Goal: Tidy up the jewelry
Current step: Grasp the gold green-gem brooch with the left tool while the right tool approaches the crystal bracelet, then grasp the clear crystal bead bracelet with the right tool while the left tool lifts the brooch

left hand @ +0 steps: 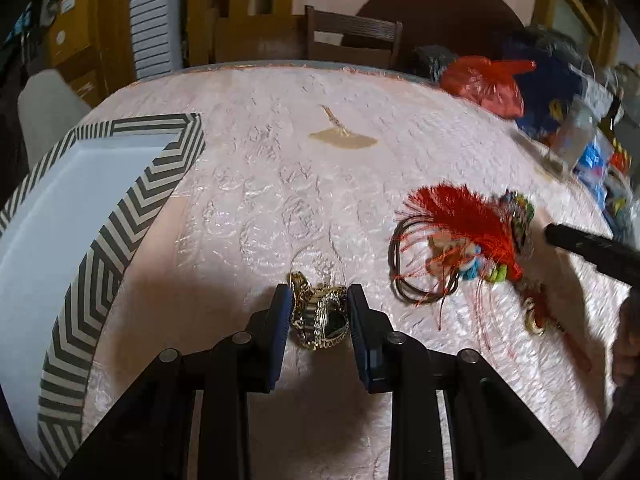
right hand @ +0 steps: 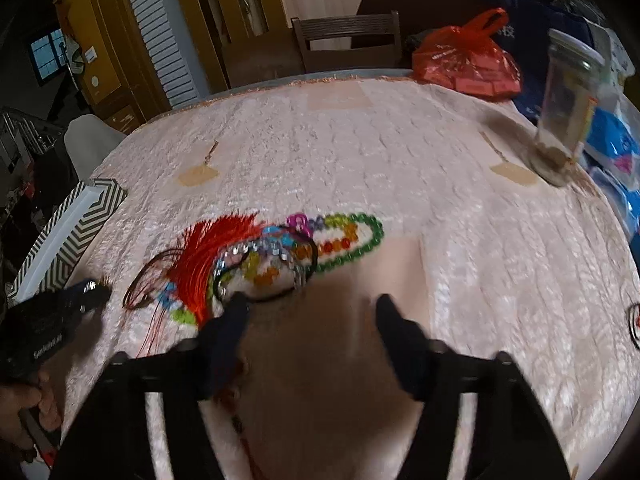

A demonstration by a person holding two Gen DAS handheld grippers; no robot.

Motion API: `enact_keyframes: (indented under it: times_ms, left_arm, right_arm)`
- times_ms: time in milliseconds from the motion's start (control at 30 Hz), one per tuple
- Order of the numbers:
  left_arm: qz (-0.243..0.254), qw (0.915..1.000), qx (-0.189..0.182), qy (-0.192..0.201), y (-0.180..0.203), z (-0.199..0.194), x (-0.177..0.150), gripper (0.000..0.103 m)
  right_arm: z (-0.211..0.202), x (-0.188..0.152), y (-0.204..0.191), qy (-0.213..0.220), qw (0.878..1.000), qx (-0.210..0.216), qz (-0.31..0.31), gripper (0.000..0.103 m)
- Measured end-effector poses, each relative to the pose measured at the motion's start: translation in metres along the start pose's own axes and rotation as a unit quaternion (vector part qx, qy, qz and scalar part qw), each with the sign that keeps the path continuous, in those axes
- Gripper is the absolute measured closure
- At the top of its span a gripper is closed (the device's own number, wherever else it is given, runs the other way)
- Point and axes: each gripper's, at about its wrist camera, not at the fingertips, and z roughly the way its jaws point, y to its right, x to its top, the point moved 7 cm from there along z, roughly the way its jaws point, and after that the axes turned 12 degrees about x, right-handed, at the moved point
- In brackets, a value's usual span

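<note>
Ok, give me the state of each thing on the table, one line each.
Gold watch: between the left gripper jaws, apparently gripped.
Striped box: open, inside looks empty.
Jewelry pile: tangled, loose on the table.
Right gripper: jaws open, holding nothing.
Jar: upright.

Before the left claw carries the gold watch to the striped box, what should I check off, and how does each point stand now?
1. Gold watch between left claw fingers: ok.
2. Pads pressing on the watch: cannot tell.
3. Striped box open, inside showing: ok.
4. Tablecloth between watch and box free of objects: ok.
5. Right claw apart from the watch, at the jewelry pile: ok.
6. Sharp picture: not ok.
</note>
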Motion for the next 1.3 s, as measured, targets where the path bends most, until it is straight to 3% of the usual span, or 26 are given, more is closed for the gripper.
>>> enact_keyframes:
  times_ms: [33, 133, 400, 567, 867, 1300]
  left_arm:
    - [-0.004, 1.0000, -0.001, -0.002, -0.001, 0.001, 0.000, 0.063]
    - [-0.003, 1.0000, 0.000, -0.001, 0.001, 0.001, 0.000, 0.063]
    - [0.002, 1.0000, 0.006, -0.002, 0.002, 0.002, 0.000, 0.063]
    - [0.006, 0.9999, 0.011, -0.002, 0.003, 0.002, 0.000, 0.063]
    - [0.013, 0.9997, 0.019, -0.002, 0.006, 0.003, 0.000, 0.063]
    - [0.021, 0.9993, 0.030, -0.001, 0.009, 0.003, 0.000, 0.063]
  right_arm:
    - [0.005, 0.002, 0.000, 0.001, 1.000, 0.004, -0.002, 0.059]
    - [0.020, 0.004, 0.000, -0.002, 1.000, 0.026, -0.005, 0.073]
    - [0.038, 0.005, -0.005, -0.010, 0.999, 0.043, -0.018, 0.095]
    - [0.022, 0.005, -0.008, 0.004, 0.999, 0.034, -0.015, 0.095]
    - [-0.046, 0.019, -0.018, 0.083, 0.995, 0.054, 0.002, 0.095]
    - [-0.094, 0.019, -0.012, 0.123, 0.988, 0.087, 0.021, 0.095]
